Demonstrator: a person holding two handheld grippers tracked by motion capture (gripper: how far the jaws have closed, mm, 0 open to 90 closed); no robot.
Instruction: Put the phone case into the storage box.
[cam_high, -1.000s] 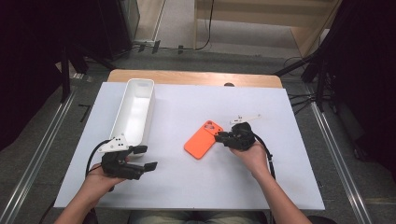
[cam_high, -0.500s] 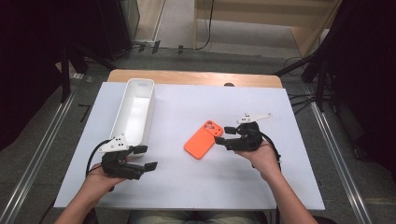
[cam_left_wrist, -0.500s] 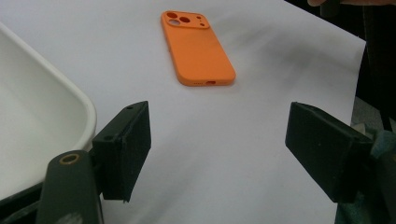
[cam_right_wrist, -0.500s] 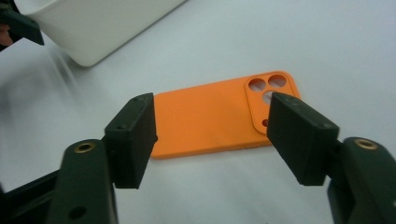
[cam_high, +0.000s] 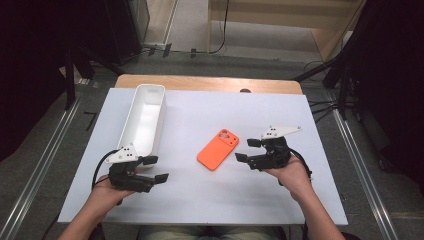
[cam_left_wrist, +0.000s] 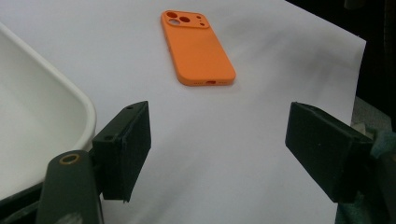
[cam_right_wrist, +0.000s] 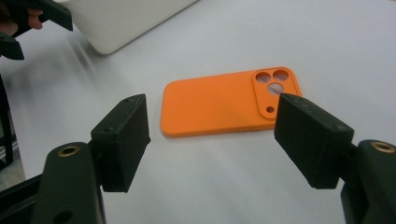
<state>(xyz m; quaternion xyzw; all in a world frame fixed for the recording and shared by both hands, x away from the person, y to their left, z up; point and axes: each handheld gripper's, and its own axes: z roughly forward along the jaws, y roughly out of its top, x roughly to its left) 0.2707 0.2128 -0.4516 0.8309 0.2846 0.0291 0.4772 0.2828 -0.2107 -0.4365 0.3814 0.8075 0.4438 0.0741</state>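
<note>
High view, near edge: two forearms come in from the bottom, and each hand holds a tool over the white desk.
Left tool: held low at the near left, just off the near end of the tray; its jaws stand wide apart with nothing between them.
Left gripper view: the two black pads frame bare desk; the tray's rim curves in at the left and the phone case lies farther ahead, well clear of the pads.
Right tool: held at the right of the desk, pointing toward the middle; its jaws have just been opening and now stand wide, gripping nothing.
Right gripper view: the phone case lies just past the pads, lengthwise across the gap, and neither pad touches it.
Phone case: orange, flat on the desk near the middle, back side up with the camera cut-outs at its far end; it sits just beside the right tool's tips and well apart from the left tool.
Tray: long, white and narrow, running from near the left tool toward the far left of the desk; it looks empty.
</note>
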